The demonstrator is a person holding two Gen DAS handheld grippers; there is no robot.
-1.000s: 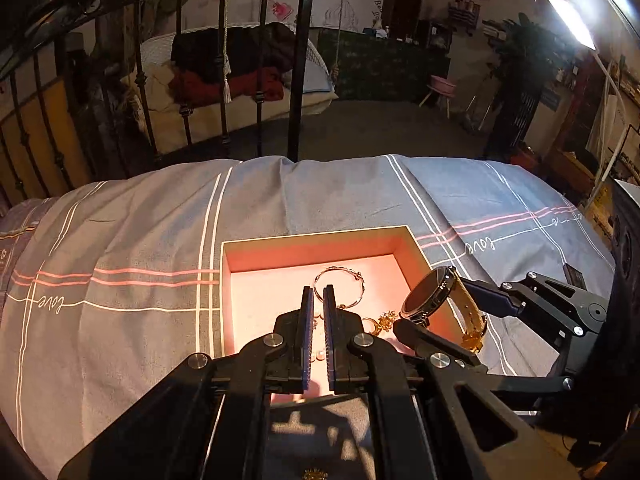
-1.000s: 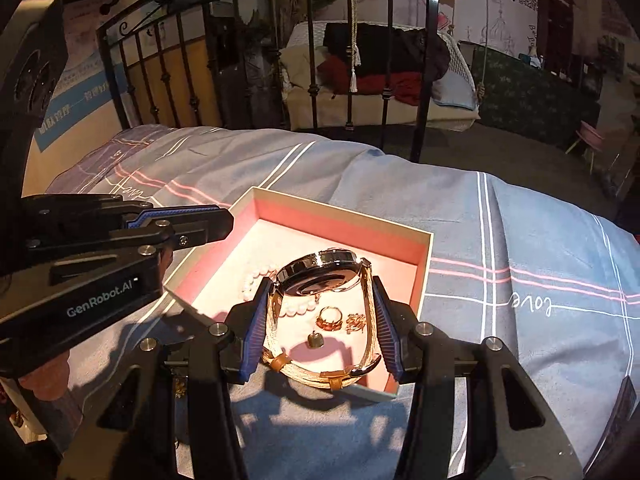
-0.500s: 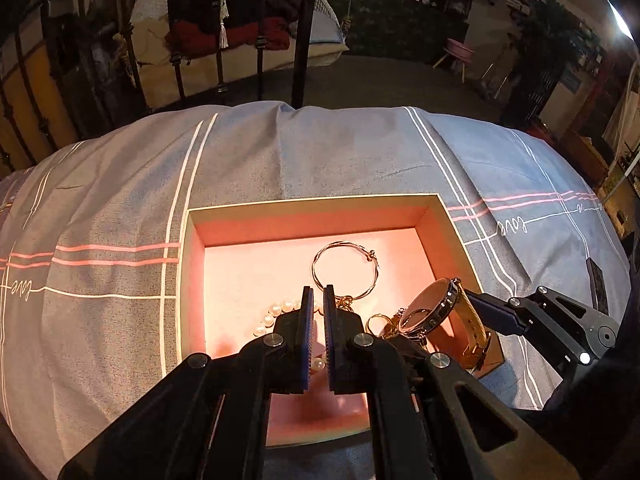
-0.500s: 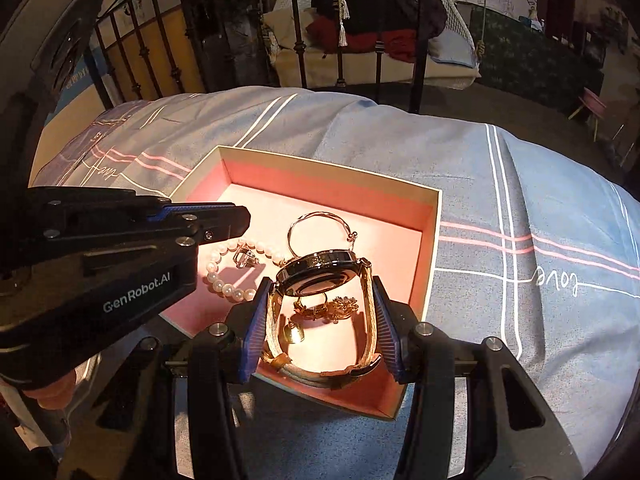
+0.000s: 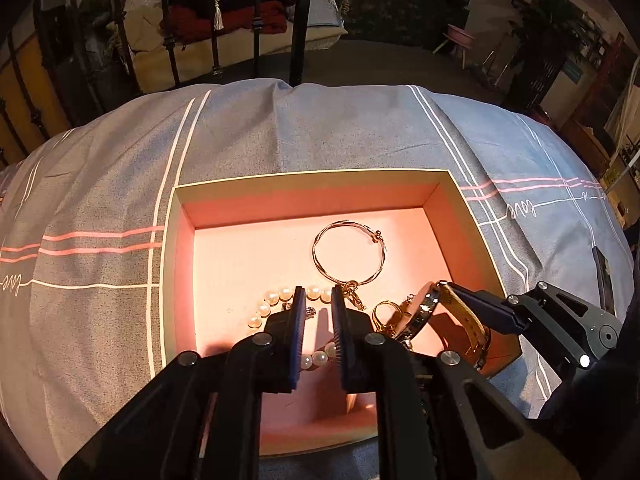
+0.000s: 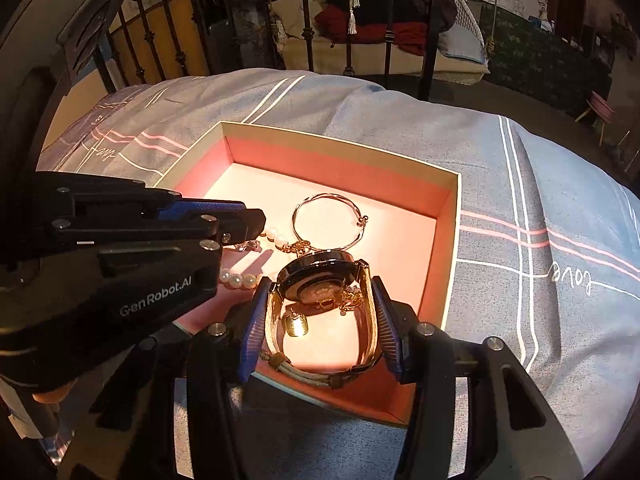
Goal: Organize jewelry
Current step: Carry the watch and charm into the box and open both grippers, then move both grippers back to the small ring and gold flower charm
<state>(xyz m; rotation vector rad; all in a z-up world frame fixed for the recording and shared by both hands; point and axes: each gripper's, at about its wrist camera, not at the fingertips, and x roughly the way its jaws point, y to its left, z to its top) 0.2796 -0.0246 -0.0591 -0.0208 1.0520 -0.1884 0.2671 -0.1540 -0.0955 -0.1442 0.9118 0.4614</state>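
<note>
Watch [image 6: 320,300], gold strap, sitting pinched between fingers of right gripper [image 6: 320,308], hanging just over near right corner of box [image 6: 450,248]; face tilting forward. Showing too in left view [image 5: 430,312], right of left gripper [image 5: 316,320].
Left gripper: fingers [image 5: 297,320] standing a narrow gap apart, gripping nothing, hovering over near part of box.
Pearls [image 5: 272,304] lying on box floor, looping just ahead of and under left gripper.
Bangle [image 5: 349,254] lying flat ahead of both grippers, mid-box; small clasp charm at its near edge.
Ring [image 5: 386,312] and small gold bits lying between left gripper and watch; details too small for telling.
Box, pink inside, resting on bedspread [image 5: 100,200], grey with pink and white stripes.
Railing [image 6: 432,28] standing beyond bedspread.
</note>
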